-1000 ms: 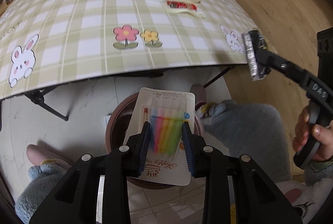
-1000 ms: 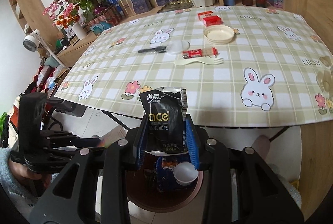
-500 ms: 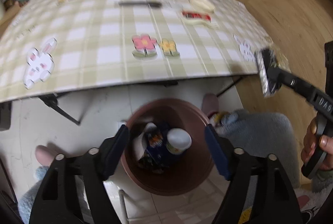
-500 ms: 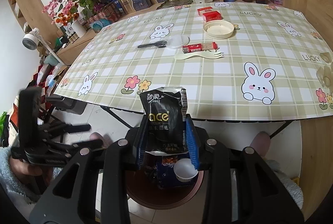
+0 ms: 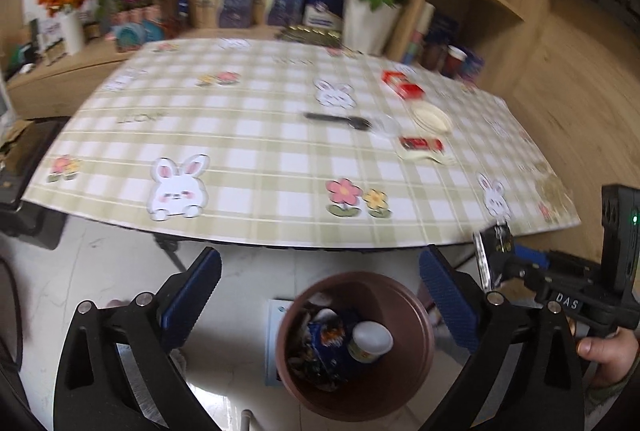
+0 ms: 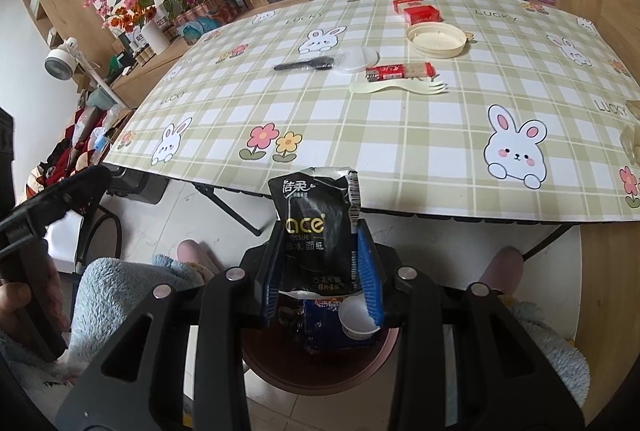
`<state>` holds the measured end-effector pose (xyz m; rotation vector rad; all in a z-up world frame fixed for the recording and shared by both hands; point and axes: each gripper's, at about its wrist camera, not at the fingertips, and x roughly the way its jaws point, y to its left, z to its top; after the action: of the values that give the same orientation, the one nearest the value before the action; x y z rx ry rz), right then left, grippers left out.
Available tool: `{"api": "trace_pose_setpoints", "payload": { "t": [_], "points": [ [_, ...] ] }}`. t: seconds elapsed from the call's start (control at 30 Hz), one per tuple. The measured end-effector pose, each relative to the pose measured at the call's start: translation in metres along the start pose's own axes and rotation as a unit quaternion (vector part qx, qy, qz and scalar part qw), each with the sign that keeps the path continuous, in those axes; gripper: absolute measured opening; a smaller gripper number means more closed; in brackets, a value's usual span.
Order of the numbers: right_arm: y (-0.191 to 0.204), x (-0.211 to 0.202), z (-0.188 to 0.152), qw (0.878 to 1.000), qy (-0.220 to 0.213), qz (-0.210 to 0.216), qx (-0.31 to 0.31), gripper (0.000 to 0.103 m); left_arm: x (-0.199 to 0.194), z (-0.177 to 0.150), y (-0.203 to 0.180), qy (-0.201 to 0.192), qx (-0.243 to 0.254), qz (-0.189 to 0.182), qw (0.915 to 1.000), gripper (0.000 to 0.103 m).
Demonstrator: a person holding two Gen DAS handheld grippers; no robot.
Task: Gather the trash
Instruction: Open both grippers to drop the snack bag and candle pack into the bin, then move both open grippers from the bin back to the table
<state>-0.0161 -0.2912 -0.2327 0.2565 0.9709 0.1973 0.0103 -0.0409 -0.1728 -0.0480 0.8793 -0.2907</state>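
A brown trash bin [image 5: 404, 383] stands on the floor in front of the table; it holds a blue wrapper [image 5: 326, 345] and a white cup [image 5: 370, 343]. My left gripper [image 5: 320, 295] is wide open and empty above the bin's left side. My right gripper [image 6: 322, 271] is shut on a black tissue packet [image 6: 316, 227] held over the bin [image 6: 320, 375]. The same gripper and packet [image 5: 494, 255] show at the right of the left wrist view. On the table lie a black spoon [image 6: 304, 65], a red wrapper [image 6: 400, 71], a cream fork [image 6: 396, 87], a round lid [image 6: 436, 39] and red boxes [image 6: 418, 11].
The checked tablecloth table [image 6: 400, 135] overhangs the bin, with folding legs beneath [image 6: 232, 207]. A white card [image 5: 280, 335] lies on the floor beside the bin. Shelves with boxes, flowers and cups stand behind the table. My knees in fluffy blue fabric [image 6: 116, 295] flank the bin.
My left gripper opened and let go of the candle card, then tilted up toward the table. The right gripper stayed over the bin, holding the tissue packet.
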Motion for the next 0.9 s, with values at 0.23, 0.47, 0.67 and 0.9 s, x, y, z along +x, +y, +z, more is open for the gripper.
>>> {"api": "trace_pose_setpoints", "payload": {
  "t": [0.23,0.47,0.67,0.9],
  "points": [
    [0.013,0.015,-0.004,1.000,0.021,0.005,-0.013,0.038,-0.008,-0.020,0.014,-0.008,-0.035,0.037,0.9987,0.097],
    [0.028,0.022,-0.007,0.999,0.029,0.005,-0.035,0.039,0.002,-0.041,0.021,0.025,-0.059,0.042,0.9970,0.097],
    [0.029,0.022,-0.009,0.999,0.029,0.004,-0.034,0.056,0.002,-0.041,0.020,0.022,-0.061,0.044,0.9969,0.097],
    [0.023,0.016,-0.002,1.000,0.011,-0.004,-0.025,0.088,0.003,-0.042,0.024,0.026,-0.071,0.047,0.9960,0.097]
  ]
}}
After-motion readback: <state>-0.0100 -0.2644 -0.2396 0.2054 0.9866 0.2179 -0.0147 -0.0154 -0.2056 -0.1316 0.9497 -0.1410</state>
